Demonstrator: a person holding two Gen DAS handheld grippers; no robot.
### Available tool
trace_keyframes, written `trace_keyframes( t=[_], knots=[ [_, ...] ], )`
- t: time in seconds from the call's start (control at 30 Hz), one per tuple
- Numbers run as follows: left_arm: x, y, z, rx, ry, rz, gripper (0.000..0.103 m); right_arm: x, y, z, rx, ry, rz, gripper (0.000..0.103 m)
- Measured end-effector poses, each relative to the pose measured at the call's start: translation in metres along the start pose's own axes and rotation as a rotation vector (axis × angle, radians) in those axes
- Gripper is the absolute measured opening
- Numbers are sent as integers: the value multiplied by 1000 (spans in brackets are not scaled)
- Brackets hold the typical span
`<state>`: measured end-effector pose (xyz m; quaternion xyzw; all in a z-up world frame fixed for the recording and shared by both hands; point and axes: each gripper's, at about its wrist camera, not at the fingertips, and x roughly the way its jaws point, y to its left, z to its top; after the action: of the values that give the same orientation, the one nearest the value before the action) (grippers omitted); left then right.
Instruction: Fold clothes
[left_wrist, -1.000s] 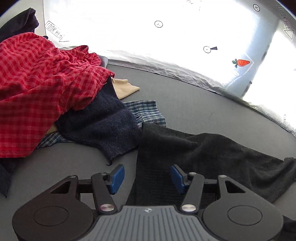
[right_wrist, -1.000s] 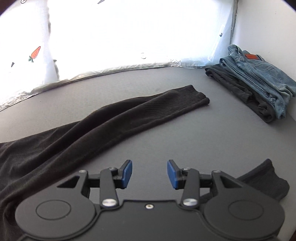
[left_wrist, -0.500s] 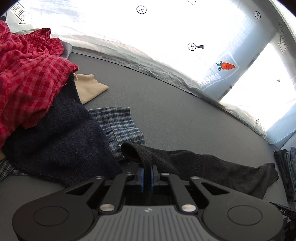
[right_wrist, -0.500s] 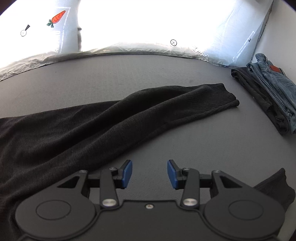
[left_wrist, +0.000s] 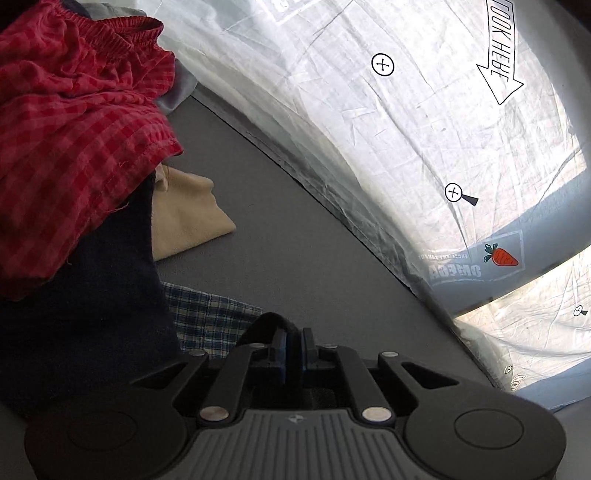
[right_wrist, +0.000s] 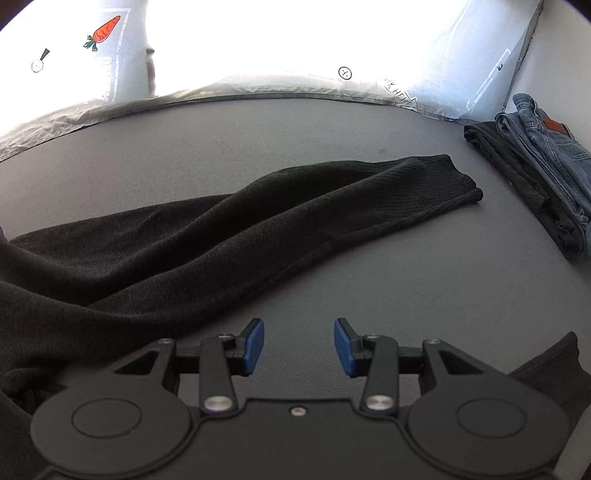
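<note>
A black knit sweater (right_wrist: 221, 236) lies spread on the grey table (right_wrist: 406, 288), one sleeve stretched toward the right. My left gripper (left_wrist: 293, 341) is shut on a fold of the black sweater (left_wrist: 271, 319), which bulges up just over the blue pads. My right gripper (right_wrist: 299, 345) stands open above bare table, close to the sleeve's near edge, with nothing between its pads. Another black piece of the sweater (right_wrist: 554, 373) shows at the lower right of the right wrist view.
A heap of clothes sits at the left: a red checked garment (left_wrist: 74, 147), a navy knit (left_wrist: 81, 302), a beige cloth (left_wrist: 184, 218) and a blue plaid shirt (left_wrist: 210, 321). Folded jeans (right_wrist: 543, 147) on a dark garment lie at the right edge. A white sheet wall (left_wrist: 406, 129) bounds the back.
My left gripper closed on the black sweater's edge and carried it left toward the heap, rolling as it went. My right gripper shifted a little and stayed open.
</note>
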<state>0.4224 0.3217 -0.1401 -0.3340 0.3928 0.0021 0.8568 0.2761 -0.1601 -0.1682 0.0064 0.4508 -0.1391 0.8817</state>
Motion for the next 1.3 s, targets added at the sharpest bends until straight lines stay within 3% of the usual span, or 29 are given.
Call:
trace_keyframes(
  t=[0.13,0.2,0.33,0.43,0.53,0.8,1.2,1.3],
  knots=[
    [-18,-3,-11,71,-20,37,40,0,-1,4,27,-11,33,43],
    [-39,3,-20,88,-30,57,44,2,-2,5,38,-9,48,43],
    [-84,18,-51,123,-48,172,65,4,-9,0,60,-3,49,44],
    [-109,34,-79,127,-7,255,67,4,-23,-4,108,-2,49,44],
    [-126,52,-109,56,50,325,67,-4,-39,-10,143,-18,39,45],
    [-145,59,-165,-98,63,257,67,-27,-110,-46,278,-39,-25,46],
    [-132,31,-193,-64,-72,331,65,-39,-248,-104,532,3,-154,47],
    [-128,23,-199,-61,-100,357,54,-35,-278,-116,625,17,-168,47]
  ],
)
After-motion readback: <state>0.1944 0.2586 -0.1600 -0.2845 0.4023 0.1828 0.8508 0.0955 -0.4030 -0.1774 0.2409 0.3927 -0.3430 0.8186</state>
